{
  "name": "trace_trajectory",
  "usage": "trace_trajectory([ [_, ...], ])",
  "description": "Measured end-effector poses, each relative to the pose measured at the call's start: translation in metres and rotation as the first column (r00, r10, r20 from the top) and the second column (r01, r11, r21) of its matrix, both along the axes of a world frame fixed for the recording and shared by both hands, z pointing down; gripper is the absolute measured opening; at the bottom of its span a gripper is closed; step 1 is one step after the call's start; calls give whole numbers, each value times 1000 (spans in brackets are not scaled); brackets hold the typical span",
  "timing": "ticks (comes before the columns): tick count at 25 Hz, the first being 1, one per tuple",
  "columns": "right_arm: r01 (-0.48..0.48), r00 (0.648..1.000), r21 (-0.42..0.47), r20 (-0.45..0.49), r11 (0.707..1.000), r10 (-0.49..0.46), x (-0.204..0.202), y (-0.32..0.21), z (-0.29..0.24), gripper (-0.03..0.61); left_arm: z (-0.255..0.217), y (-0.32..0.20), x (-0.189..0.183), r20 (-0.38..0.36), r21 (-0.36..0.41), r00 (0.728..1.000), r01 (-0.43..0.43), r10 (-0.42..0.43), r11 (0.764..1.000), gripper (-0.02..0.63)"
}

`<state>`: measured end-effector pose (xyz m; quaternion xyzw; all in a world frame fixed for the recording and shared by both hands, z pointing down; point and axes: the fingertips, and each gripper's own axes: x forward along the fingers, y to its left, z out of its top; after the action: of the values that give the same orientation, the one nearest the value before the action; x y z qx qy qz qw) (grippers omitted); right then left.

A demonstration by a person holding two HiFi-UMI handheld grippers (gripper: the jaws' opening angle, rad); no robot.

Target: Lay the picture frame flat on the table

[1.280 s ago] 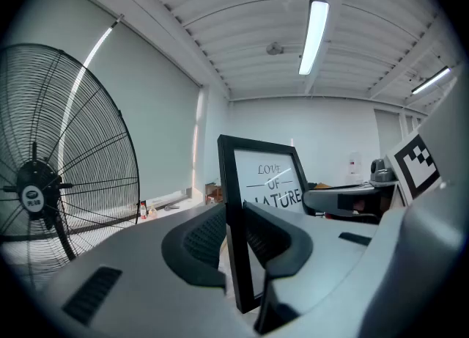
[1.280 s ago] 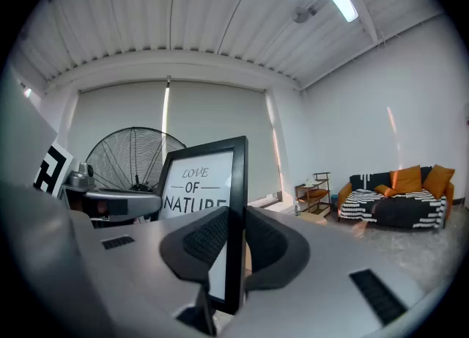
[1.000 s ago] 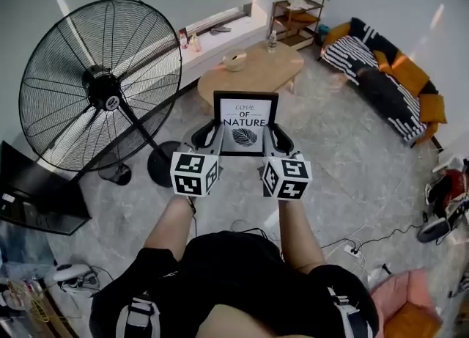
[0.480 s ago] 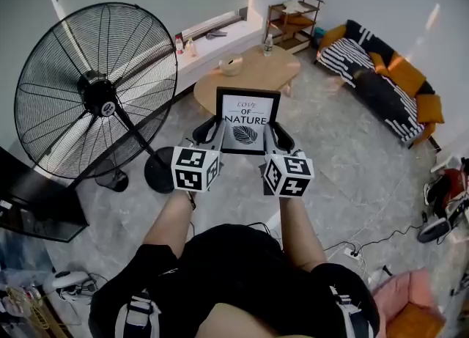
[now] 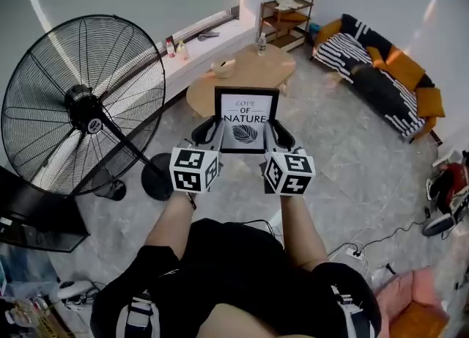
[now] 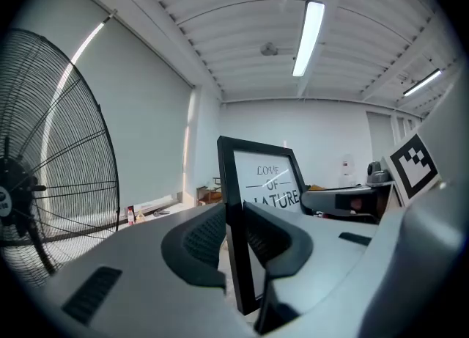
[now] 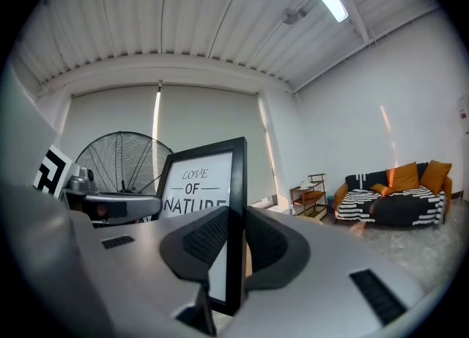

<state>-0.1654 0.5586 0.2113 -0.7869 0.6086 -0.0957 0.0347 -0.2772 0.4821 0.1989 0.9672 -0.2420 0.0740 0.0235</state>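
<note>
A black picture frame point(image 5: 245, 119) with the print "LOVE OF NATURE" is held upright in the air in front of me, above the floor. My left gripper point(image 5: 209, 133) is shut on its left edge and my right gripper point(image 5: 278, 135) on its right edge. In the left gripper view the frame's black side bar point(image 6: 233, 212) sits pinched between the ribbed pads of the gripper point(image 6: 234, 235). The right gripper view shows the same grip: gripper point(image 7: 234, 240) clamped on the frame point(image 7: 199, 181). The oval wooden table point(image 5: 245, 74) lies beyond the frame, further ahead.
A big black floor fan point(image 5: 80, 102) stands to the left, its base point(image 5: 154, 171) near my left gripper. A bowl point(image 5: 223, 67) and a bottle point(image 5: 261, 43) are on the table. A small shelf point(image 5: 287, 10) and a striped sofa point(image 5: 381, 72) lie to the right. Cables point(image 5: 352, 245) cross the floor.
The fan has slid left and the table slightly up and left in the head view. Both grippers keep their hold on the upright frame.
</note>
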Motion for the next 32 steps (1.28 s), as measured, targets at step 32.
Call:
trace_trajectory([
  [32, -36, 999, -62, -5, 997, 36, 144, -209, 27, 89, 35, -216, 149, 4, -70, 999, -42, 43, 997, 89],
])
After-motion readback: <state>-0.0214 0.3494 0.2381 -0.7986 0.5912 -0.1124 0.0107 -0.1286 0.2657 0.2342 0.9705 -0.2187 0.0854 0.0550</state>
